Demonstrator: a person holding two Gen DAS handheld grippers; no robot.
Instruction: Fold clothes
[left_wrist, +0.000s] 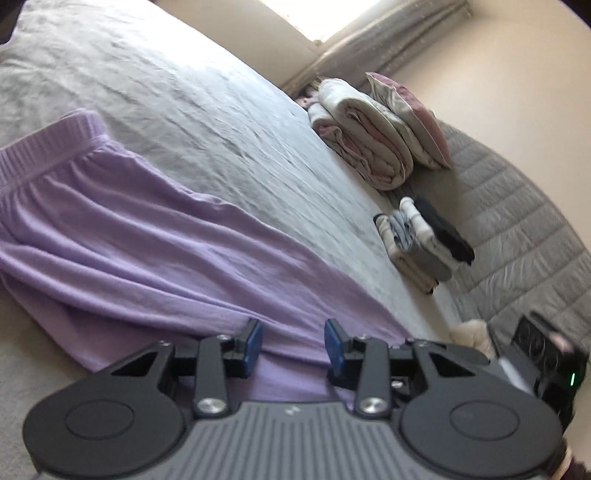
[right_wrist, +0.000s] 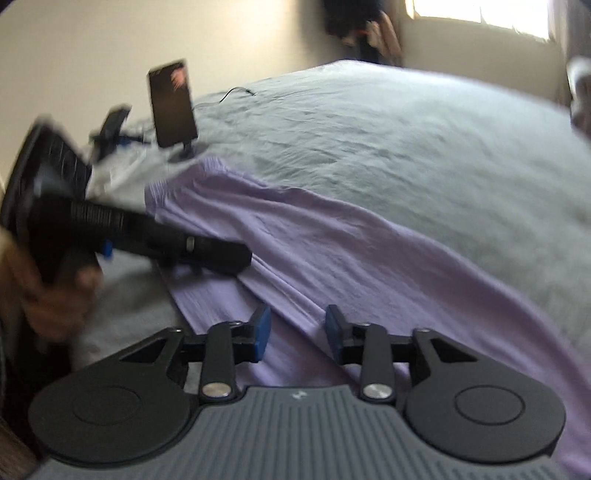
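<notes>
A lilac garment (left_wrist: 155, 236) with a ribbed waistband (left_wrist: 55, 144) lies spread out on the grey bed sheet (left_wrist: 207, 110). My left gripper (left_wrist: 294, 345) hovers over the garment's near edge. Its blue pads (left_wrist: 255, 341) stand apart with fabric beneath the gap and nothing pinched. In the right wrist view the same garment (right_wrist: 332, 240) runs diagonally across the bed. My right gripper (right_wrist: 298, 334) stands open above the lilac fabric. The left gripper's body (right_wrist: 155, 240), held in a hand (right_wrist: 48, 295), reaches in from the left onto the garment's edge.
Folded blankets and a pillow (left_wrist: 369, 136) and a small stack of folded clothes (left_wrist: 417, 243) sit along the bed's far side, by a quilted grey panel (left_wrist: 517, 240). A phone on a stand (right_wrist: 171, 105) and a cable (right_wrist: 236, 90) rest on the sheet (right_wrist: 369, 129).
</notes>
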